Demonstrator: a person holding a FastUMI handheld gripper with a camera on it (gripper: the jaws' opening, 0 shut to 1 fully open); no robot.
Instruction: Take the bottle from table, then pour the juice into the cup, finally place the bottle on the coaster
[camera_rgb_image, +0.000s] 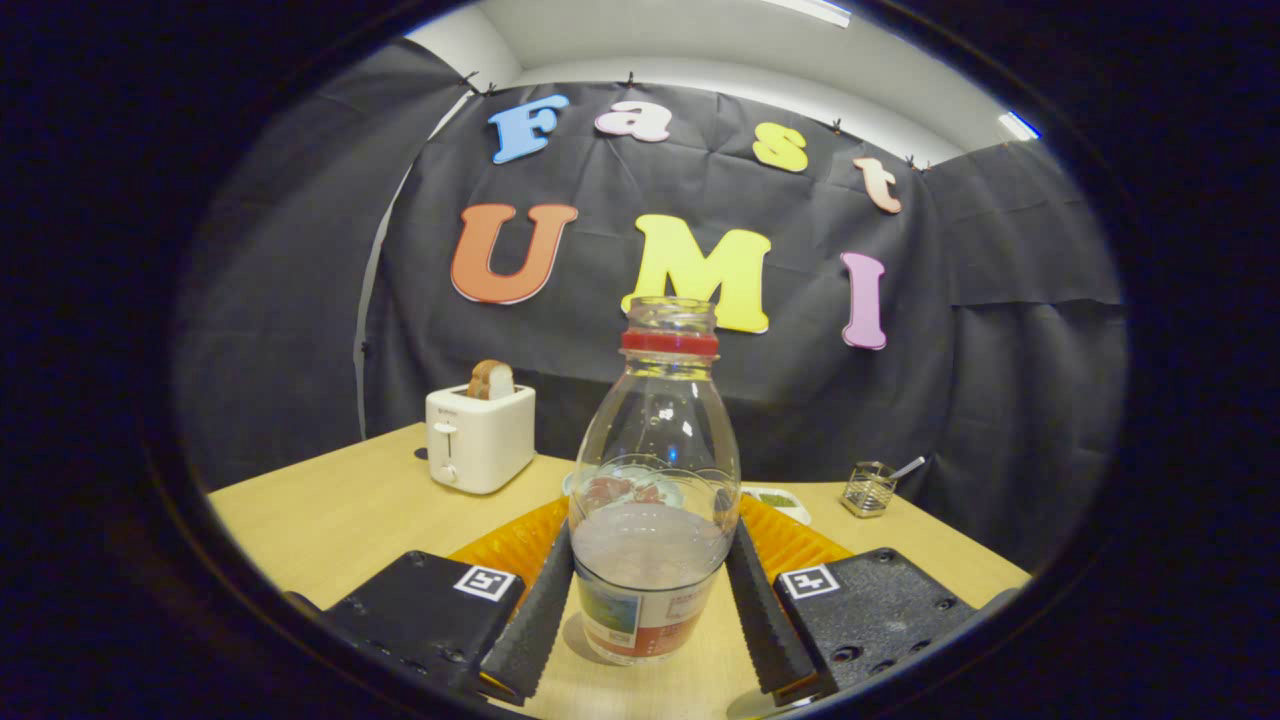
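The gripper (648, 600) at lower centre of the frame had both fingers pressed against the uncapped bottle (652, 500) (part-filled, upright) standing on the wooden table (340, 510).

A staged recording booth, not a real kitchen: black cloth walls (300, 250) clipped around a pale wooden bench (340, 510) carrying a white toaster (480, 437) holding bread.
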